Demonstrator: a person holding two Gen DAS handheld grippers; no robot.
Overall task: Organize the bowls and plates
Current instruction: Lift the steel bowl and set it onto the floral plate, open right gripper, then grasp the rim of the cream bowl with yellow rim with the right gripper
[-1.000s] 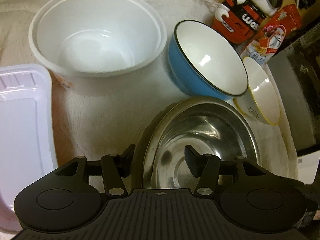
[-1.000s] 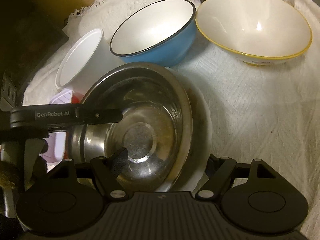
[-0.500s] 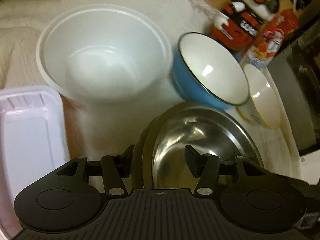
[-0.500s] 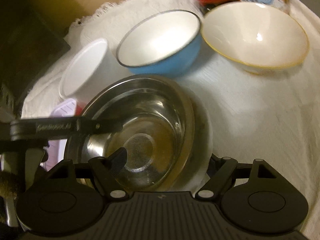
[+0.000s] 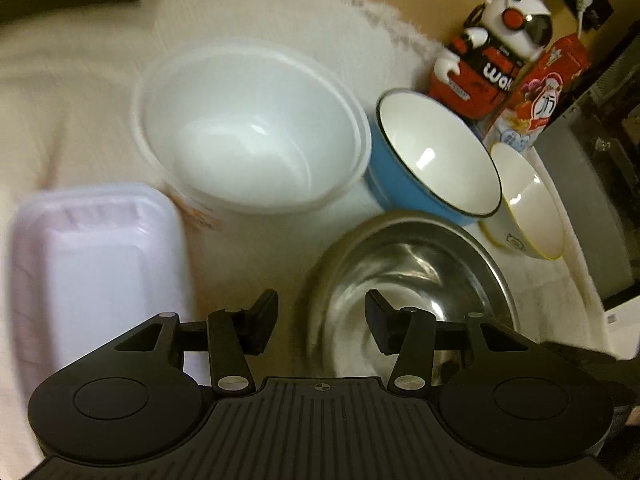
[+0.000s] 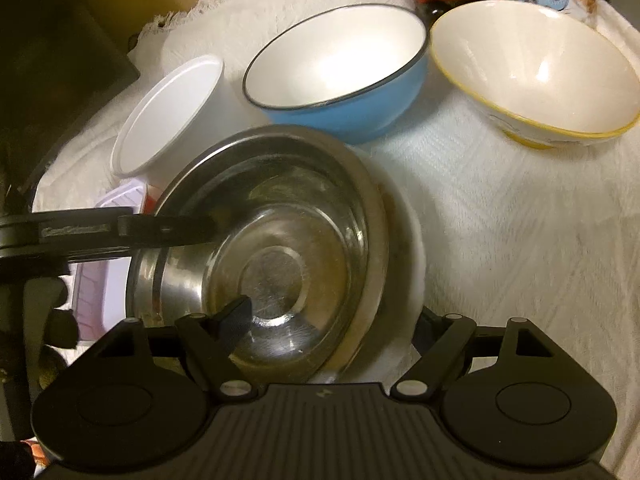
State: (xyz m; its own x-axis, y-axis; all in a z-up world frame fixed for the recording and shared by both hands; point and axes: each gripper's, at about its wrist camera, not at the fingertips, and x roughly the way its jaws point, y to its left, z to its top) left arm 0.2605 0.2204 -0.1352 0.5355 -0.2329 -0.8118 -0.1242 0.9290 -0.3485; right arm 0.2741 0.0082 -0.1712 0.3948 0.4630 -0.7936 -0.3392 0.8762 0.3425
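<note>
A steel bowl (image 5: 404, 276) (image 6: 280, 240) sits nested on a steel plate and a white plate (image 6: 412, 248). My left gripper (image 5: 322, 320) is open, its jaws astride the bowl's near left rim without closing on it. My right gripper (image 6: 332, 320) is open wide, one finger inside the bowl, the other outside the white plate's edge. Behind stand a white plastic bowl (image 5: 252, 136) (image 6: 168, 112), a blue bowl (image 5: 432, 160) (image 6: 340, 68) and a yellow-rimmed bowl (image 5: 528, 204) (image 6: 536, 72).
A pale lilac plastic tray (image 5: 96, 264) (image 6: 100, 276) lies left of the steel bowl. A red-and-white toy robot (image 5: 492, 48) and a snack packet (image 5: 540, 92) stand at the back. Everything rests on a white cloth (image 6: 520, 240). A dark box edge (image 5: 592, 200) is at right.
The left gripper has pulled back and risen, so the bowls look farther away. The right gripper has shifted slightly, and the steel bowl looks a little more tilted in its view.
</note>
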